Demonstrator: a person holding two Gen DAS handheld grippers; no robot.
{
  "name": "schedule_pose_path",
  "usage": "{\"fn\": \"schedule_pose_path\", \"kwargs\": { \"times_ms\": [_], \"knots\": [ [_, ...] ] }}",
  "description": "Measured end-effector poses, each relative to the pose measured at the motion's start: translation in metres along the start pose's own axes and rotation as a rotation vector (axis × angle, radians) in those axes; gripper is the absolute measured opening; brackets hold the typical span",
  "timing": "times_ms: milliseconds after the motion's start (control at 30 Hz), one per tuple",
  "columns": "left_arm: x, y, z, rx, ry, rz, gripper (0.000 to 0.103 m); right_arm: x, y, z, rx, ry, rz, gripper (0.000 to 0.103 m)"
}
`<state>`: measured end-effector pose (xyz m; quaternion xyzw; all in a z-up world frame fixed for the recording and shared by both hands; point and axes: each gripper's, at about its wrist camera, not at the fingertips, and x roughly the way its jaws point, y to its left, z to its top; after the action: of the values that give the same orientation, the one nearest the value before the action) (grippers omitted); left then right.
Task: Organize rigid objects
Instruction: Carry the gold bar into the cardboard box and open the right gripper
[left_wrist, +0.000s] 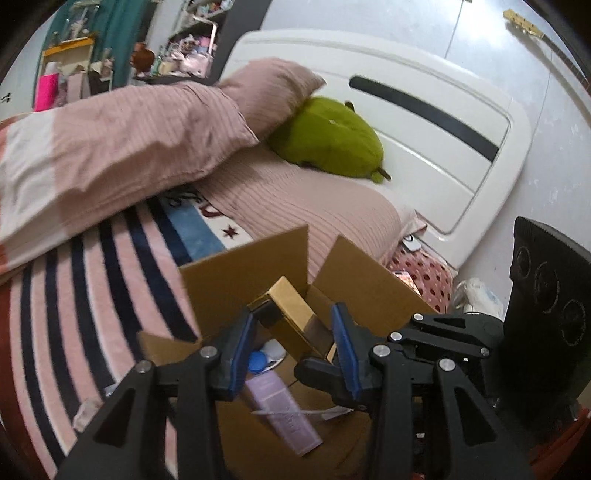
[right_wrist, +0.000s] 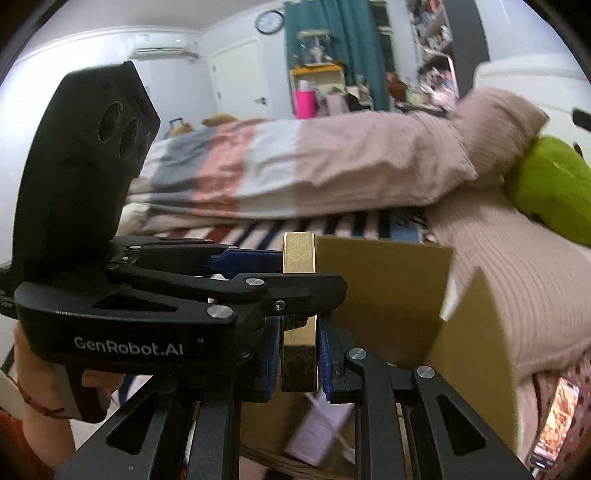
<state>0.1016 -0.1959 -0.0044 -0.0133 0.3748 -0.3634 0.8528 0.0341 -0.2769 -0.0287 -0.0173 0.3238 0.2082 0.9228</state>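
the gold box (right_wrist: 298, 354) looks stiff, light and glossy, so likely slippery; the right gripper (right_wrist: 297, 363) clamps its flat sides, over the cardboard box (right_wrist: 384, 295); the left gripper (left_wrist: 295, 347) has its jaws apart around the box's upper end.

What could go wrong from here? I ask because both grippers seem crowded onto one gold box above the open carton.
1. The right gripper clamps the gold box while the left gripper straddles it too; uneven pulling could twist it loose.
2. If dropped, it would likely hit the lilac pack and the blue-and-white case in the cardboard box.
3. The raised flap stands close and might snag a finger.
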Motion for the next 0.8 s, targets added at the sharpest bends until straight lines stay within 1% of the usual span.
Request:
{"fn": "schedule_pose_path", "kwargs": {
  "times_ms": [133,200,233,267,300,333,400,433,500,800],
  "knots": [
    [0.014,-0.005,0.001,0.005,0.031,0.008,0.040,0.000,-0.021,-0.005,0.034,0.026,-0.020,0.013],
    [0.017,-0.004,0.000,-0.002,0.039,0.028,0.051,0.001,-0.027,-0.008,0.048,0.040,-0.024,0.014],
    [0.015,-0.003,0.000,-0.006,0.037,0.033,0.054,0.002,-0.029,-0.010,0.055,0.050,-0.037,0.014],
    [0.013,-0.003,-0.001,-0.006,0.026,0.043,0.061,0.002,-0.030,-0.011,0.057,0.055,-0.046,0.014],
    [0.010,-0.002,-0.001,-0.004,0.020,0.052,0.064,0.002,-0.030,-0.013,0.061,0.059,-0.051,0.015],
    [0.007,-0.002,-0.001,-0.001,0.014,0.064,0.064,0.001,-0.030,-0.013,0.066,0.062,-0.053,0.017],
    [0.001,-0.001,-0.002,-0.002,0.005,0.070,0.065,0.000,-0.028,-0.014,0.074,0.066,-0.046,0.035],
    [-0.003,0.000,-0.002,-0.003,-0.002,0.071,0.066,-0.003,-0.027,-0.014,0.074,0.059,-0.049,0.038],
    [-0.010,-0.001,-0.004,-0.001,-0.017,0.078,0.072,-0.004,-0.024,-0.014,0.071,0.057,-0.054,0.039],
    [-0.053,0.004,-0.015,-0.009,-0.093,0.108,0.074,-0.013,-0.007,-0.012,0.063,0.064,-0.069,0.039]
  ]
}}
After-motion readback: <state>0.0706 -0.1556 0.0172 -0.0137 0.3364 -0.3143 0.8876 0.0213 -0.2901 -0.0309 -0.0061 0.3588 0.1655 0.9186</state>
